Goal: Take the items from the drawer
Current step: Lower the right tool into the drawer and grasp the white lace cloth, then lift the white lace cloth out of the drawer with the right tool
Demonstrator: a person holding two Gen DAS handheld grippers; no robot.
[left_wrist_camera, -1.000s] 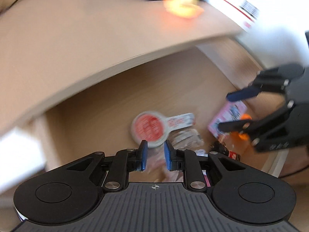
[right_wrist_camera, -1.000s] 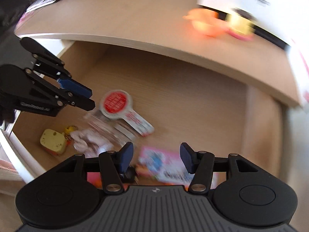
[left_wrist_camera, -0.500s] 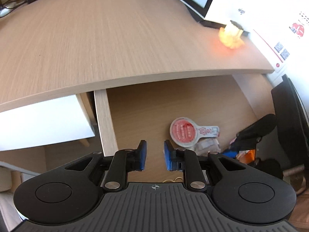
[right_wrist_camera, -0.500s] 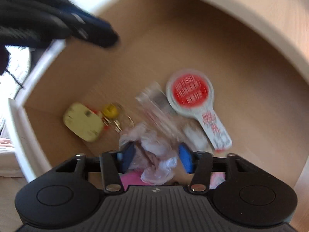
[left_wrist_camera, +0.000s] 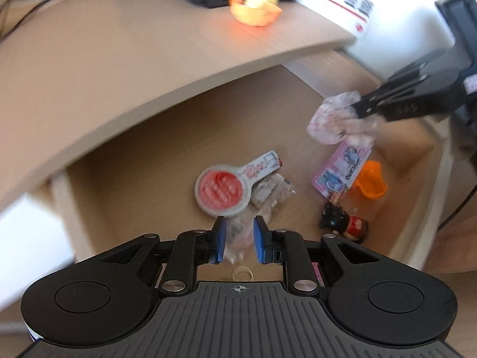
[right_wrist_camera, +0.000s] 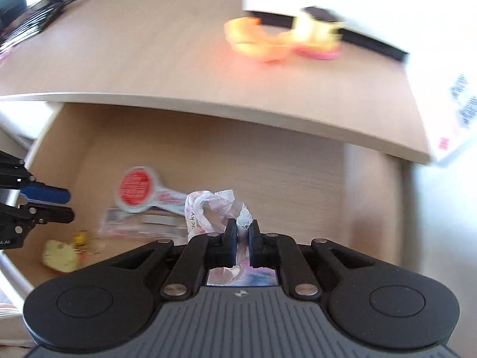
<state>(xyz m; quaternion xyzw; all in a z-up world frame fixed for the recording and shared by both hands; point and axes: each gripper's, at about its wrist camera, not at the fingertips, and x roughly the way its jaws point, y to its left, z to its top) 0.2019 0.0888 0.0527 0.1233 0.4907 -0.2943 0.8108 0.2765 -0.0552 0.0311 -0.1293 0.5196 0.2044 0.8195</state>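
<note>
Orange toy (left_wrist_camera: 255,12) on desktop (left_wrist_camera: 119,59)

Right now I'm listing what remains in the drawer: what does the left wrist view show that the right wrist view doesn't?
Only the left wrist view: an orange cup, a small black figure and a pink card.
Only the right wrist view: a yellow tag with keys.
Both: the red-and-white paddle, and the crumpled wrapper clamped in the right gripper, whose jaws have just been closing.

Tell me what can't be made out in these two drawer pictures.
- Print on the red round tag: motion blur, both views.
- Yellow toys on the desk: blurred, right wrist view.
- Drawer's near end: hidden behind each hand-held gripper's body.
- Small figure: too blurred, left wrist view.
</note>
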